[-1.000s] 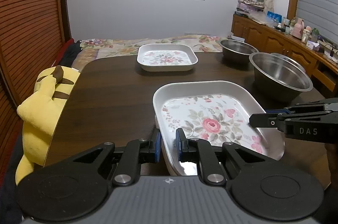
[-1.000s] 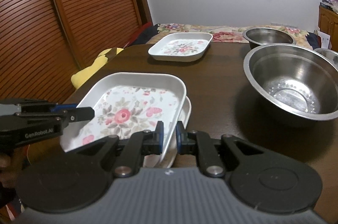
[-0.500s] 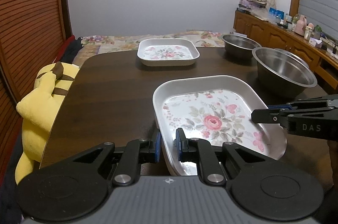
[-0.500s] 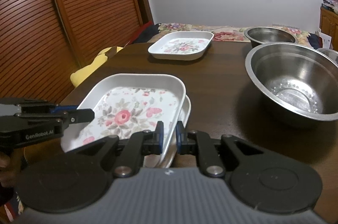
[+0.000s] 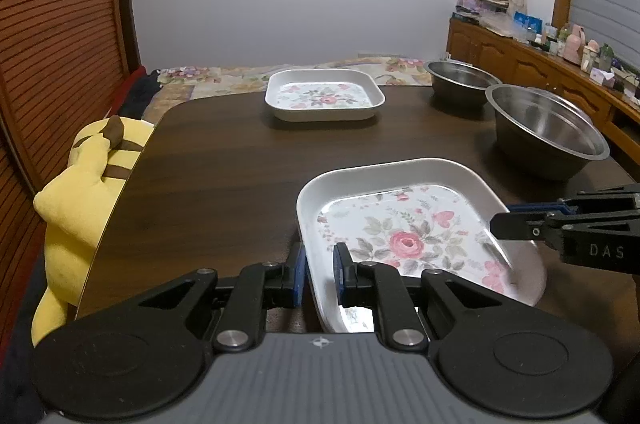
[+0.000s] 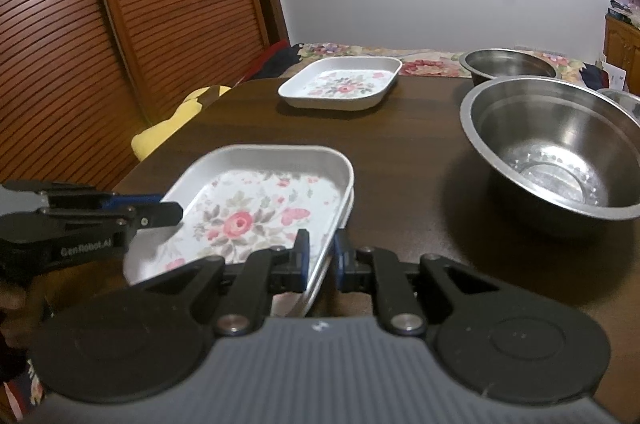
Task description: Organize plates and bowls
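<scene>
Two grippers share one load. From the left wrist view, the left gripper (image 5: 319, 274) pinches the near-left rim of the white rectangular floral-print plate (image 5: 404, 236), while the right gripper (image 5: 498, 222) comes in from the right with its fingers closed over the opposite rim. Beyond it on the dark wooden table (image 5: 224, 160) sit a second white floral plate (image 5: 324, 96) at the far edge and two stainless steel bowls (image 5: 548, 132) to the right; a yellow plush toy (image 5: 80, 180) slumps off the table's left side. From the right wrist view, the right gripper (image 6: 320, 256) grips the plate's right wall, and the held plate rests nested on another white plate (image 6: 347, 206) whose edge peeks out beneath — so it seems nearly seated. The risk, as I judge it: uneven release or a sideways tug could skew the smooth stack or drag both plates toward the near table edge. The large steel bowl (image 6: 556, 152) stands close on the right, crowding any outward withdrawal of that hand.
</scene>
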`<state>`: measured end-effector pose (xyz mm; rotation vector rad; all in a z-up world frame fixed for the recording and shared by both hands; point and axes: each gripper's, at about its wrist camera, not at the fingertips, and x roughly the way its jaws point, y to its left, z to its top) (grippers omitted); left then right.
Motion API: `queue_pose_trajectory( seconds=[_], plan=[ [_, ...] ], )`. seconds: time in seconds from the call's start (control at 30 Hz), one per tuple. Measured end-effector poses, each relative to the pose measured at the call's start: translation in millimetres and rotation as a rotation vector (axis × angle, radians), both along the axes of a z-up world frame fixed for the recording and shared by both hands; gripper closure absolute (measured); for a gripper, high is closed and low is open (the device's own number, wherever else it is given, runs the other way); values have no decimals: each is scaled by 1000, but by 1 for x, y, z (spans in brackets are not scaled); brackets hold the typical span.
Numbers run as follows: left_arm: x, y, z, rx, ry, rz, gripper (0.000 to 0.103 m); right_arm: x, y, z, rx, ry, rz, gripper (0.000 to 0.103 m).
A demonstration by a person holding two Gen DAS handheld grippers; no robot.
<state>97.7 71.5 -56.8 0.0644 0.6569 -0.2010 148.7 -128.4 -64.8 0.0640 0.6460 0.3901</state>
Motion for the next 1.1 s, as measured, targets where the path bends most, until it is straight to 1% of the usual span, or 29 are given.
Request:
queue_pose_trajectory(
  seconds=[0.27, 0.43, 0.53, 0.77, 0.93, 1.1],
  plan=[
    [-1, 3, -1, -18, 1, 2, 87, 0, -1, -2, 4, 7, 0, 87],
    [-2, 6, 9, -22, -23, 6, 86, 0, -4, 2, 20, 5, 5, 87],
    [0, 7, 18, -15, -41, 15, 85, -1, -10, 11, 32, -14, 1, 87],
    [7, 7, 43, 2, -85, 29, 83, -1, -21, 43, 44, -83, -8, 87],
    [8, 5, 53, 6, -107, 22, 81, -1, -27, 61, 45, -126, -16, 87],
    [14, 1, 58, 14, -117, 11, 80, 3, -27, 70, 38, -149, -18, 87]
  ],
)
